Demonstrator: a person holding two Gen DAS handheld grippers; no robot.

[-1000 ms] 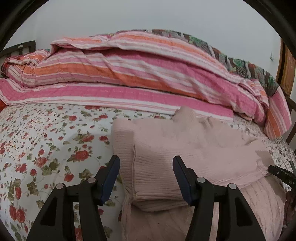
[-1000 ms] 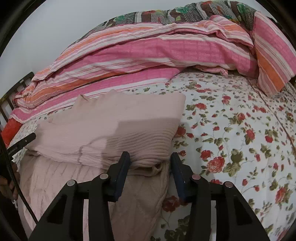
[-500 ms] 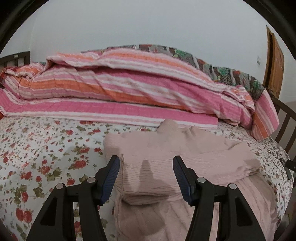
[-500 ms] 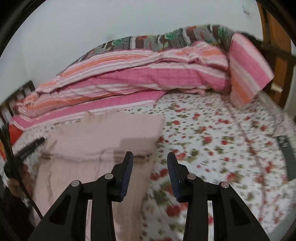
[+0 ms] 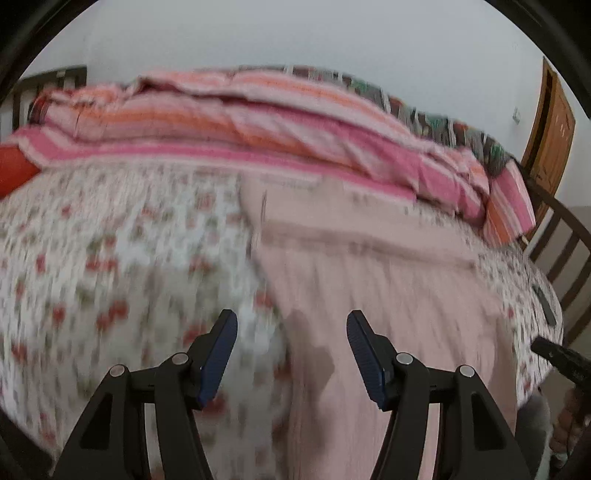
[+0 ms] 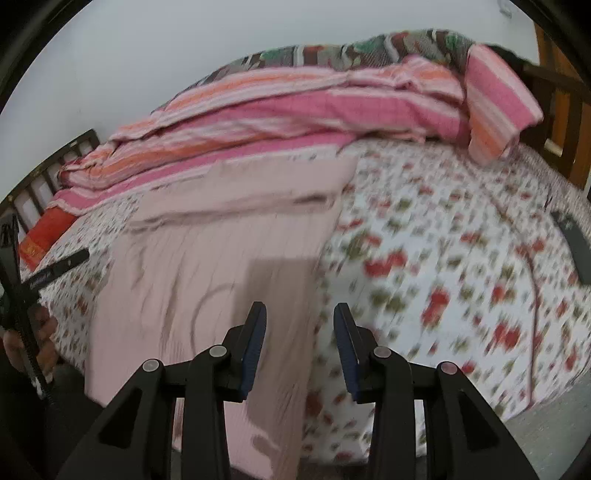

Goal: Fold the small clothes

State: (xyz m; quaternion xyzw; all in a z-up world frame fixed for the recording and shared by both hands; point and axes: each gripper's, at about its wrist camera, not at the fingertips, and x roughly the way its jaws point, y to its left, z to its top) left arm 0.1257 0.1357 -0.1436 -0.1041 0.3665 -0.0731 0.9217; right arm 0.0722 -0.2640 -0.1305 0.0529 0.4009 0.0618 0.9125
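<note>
Since the earlier frames both grippers have pulled back from the pink knit garment (image 5: 369, 280), whose folded-over top now lies farther up both views, with more of its ribbed lower part showing below the fold. The garment lies near the bed's front edge, its lower end draped over that edge. The left gripper (image 5: 291, 334) stands moderately wide and empty above the garment's left border. The right gripper (image 6: 300, 325) stands narrower, also empty, over its right border; its opening has shrunk a little.

The bed carries a floral sheet (image 5: 110, 258), blurred by motion. Along its far side lies a heaped striped pink and orange quilt (image 5: 258, 122) against a pale wall (image 5: 295, 33).

The left view alone shows a wooden door (image 5: 550, 125) at right. The right view alone shows a hand (image 6: 33, 343) holding the other tool at the left, and a dark flat object (image 6: 576, 243) near the bed's right edge, too blurred to identify.
</note>
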